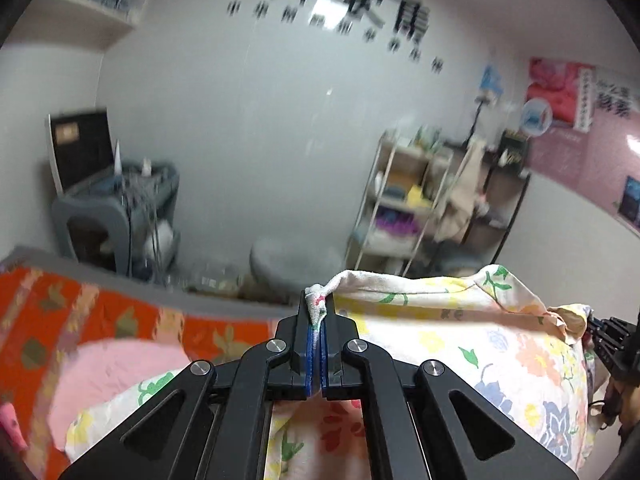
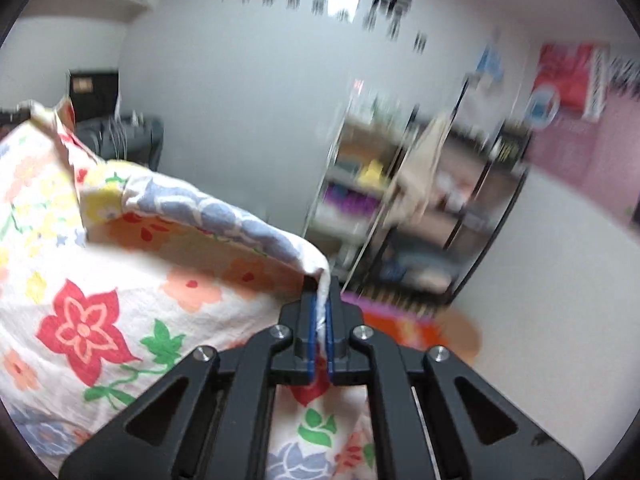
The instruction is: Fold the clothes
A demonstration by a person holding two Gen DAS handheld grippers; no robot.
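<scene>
A thin, crumpled floral cloth (image 1: 460,344) is held aloft between both tongs. Its bunched white edge is pinched between the blue pads of the left tongs (image 1: 317,312), whose black jaws are closed on it; a folded hem is clamped likewise in the right tongs (image 2: 320,304). The fabric sags in soft folds between them. Below, an orange patterned cover (image 1: 100,312) and what may be a pink garment (image 1: 116,372) are seen, blurred.
</scene>
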